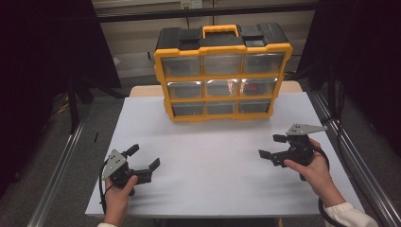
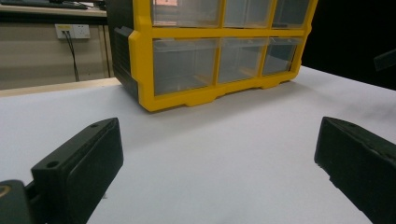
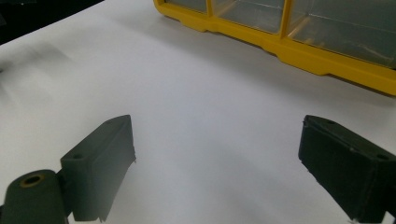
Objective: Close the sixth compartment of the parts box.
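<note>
Red item [image 1: 254, 88] inside organizer's [image 1: 222, 75] drawer

My left gripper [image 1: 143, 157]: matt black plastic jaws, faintly grainy. My right gripper [image 1: 272, 146]: same matt black plastic, grey dull metal plate on top. Under both, table [image 1: 213, 161]: smooth matt white sheet, pale wood edge at far side. Ahead of my fingers, organizer [image 1: 222, 71]: glossy yellow plastic frame, black plastic top, clear shiny plastic drawers.
</note>
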### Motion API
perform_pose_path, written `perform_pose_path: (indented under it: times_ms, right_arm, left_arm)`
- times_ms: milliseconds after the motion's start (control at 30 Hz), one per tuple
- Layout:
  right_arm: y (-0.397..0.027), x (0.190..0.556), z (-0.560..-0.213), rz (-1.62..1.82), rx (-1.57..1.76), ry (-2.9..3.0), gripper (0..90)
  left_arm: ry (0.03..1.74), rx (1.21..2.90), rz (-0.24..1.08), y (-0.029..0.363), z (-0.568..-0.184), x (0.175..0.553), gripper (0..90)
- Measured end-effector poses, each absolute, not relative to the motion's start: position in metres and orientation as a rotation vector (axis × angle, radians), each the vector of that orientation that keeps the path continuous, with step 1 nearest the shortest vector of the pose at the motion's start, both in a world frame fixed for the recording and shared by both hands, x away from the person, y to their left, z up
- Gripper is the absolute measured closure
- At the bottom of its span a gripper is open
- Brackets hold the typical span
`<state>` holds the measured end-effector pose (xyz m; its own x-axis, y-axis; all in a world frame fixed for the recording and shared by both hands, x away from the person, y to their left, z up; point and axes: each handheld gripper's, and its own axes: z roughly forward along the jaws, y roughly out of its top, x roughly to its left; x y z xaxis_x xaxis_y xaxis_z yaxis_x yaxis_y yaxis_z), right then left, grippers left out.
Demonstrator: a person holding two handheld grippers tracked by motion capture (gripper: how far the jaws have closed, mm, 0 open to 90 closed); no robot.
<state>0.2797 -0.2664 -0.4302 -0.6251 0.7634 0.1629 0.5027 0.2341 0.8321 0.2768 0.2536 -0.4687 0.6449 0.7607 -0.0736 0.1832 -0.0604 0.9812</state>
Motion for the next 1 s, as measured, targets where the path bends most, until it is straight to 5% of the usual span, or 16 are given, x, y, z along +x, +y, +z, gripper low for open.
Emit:
perform_pose_path:
  times_ms: [1000]
  right_arm:
    - [-0.281, 0.262, -0.450, 1.380, 1.193, 2.177, 9.9]
  left_arm:
    - [0.800, 1.600, 0.567, 0.253, -0.469, 0.277, 1.2]
